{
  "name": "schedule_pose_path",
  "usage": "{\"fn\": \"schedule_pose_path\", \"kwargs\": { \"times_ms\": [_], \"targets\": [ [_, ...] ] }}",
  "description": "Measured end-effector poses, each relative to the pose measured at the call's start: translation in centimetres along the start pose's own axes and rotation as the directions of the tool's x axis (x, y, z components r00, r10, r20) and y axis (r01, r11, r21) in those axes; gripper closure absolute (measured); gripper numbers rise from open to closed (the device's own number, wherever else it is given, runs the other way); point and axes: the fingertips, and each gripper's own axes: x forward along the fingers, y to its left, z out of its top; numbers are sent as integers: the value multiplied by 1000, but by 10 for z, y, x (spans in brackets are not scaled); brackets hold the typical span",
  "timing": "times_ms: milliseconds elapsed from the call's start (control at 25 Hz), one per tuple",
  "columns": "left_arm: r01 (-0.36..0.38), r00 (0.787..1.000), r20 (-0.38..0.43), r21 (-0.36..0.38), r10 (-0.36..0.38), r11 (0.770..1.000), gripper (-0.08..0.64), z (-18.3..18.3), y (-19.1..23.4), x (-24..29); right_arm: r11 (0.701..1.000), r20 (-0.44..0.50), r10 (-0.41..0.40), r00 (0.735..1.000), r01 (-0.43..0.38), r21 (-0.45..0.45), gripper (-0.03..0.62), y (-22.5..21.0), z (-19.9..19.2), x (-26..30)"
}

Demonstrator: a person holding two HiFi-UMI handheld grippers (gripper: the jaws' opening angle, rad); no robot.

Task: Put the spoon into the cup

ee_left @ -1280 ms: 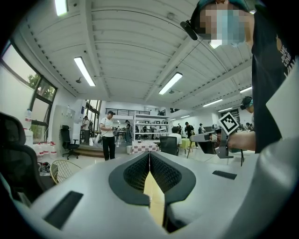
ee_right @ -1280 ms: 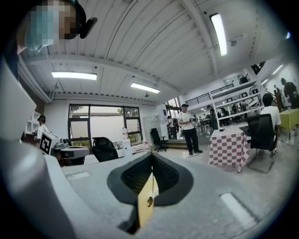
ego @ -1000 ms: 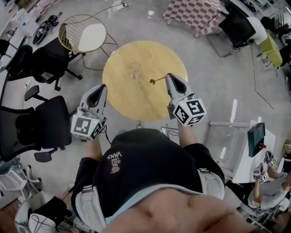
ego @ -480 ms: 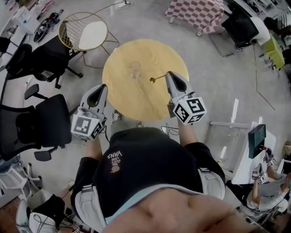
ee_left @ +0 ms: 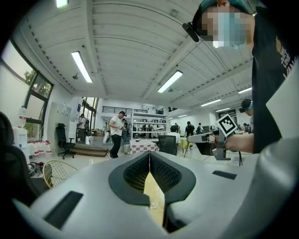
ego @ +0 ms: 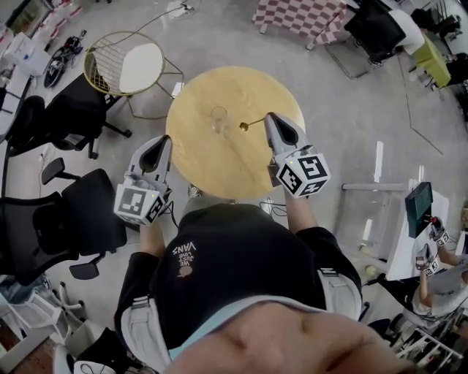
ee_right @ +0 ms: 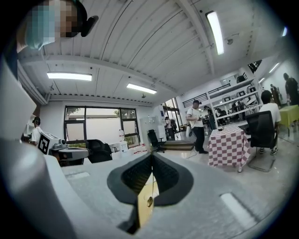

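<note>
A clear glass cup (ego: 219,117) stands upright on the round wooden table (ego: 212,164), left of centre. My right gripper (ego: 270,119) hangs over the table's right part, shut on the handle end of a thin gold spoon (ego: 253,124). The spoon's bowl points left toward the cup and stops a short way from it. In the right gripper view the spoon (ee_right: 149,200) shows in the slit below the closed tips of the right gripper (ee_right: 152,156). My left gripper (ego: 161,141) is shut and empty at the table's left edge. Below the closed tips of the left gripper (ee_left: 149,154), the cup (ee_left: 153,201) shows through the slit.
A gold wire chair with a white seat (ego: 128,62) stands beyond the table's left. Black office chairs (ego: 80,212) are at the left, a checkered table (ego: 296,14) at the back right. People stand and sit far off in both gripper views.
The head camera has shifted a little. The right gripper and spoon have edged slightly toward the cup. The left gripper keeps its place.
</note>
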Motion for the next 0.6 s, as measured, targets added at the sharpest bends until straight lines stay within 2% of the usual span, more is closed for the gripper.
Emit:
{"fn": "schedule_pose_path", "kwargs": {
  "times_ms": [280, 600],
  "targets": [
    [51, 999, -7, -4, -51, 999, 563, 3, 33, 18, 999, 21, -47, 999, 47, 8, 594, 3, 4, 27],
    [140, 990, -18, 7, -140, 990, 561, 2, 45, 47, 995, 34, -102, 994, 102, 9, 594, -7, 10, 43]
  ]
}}
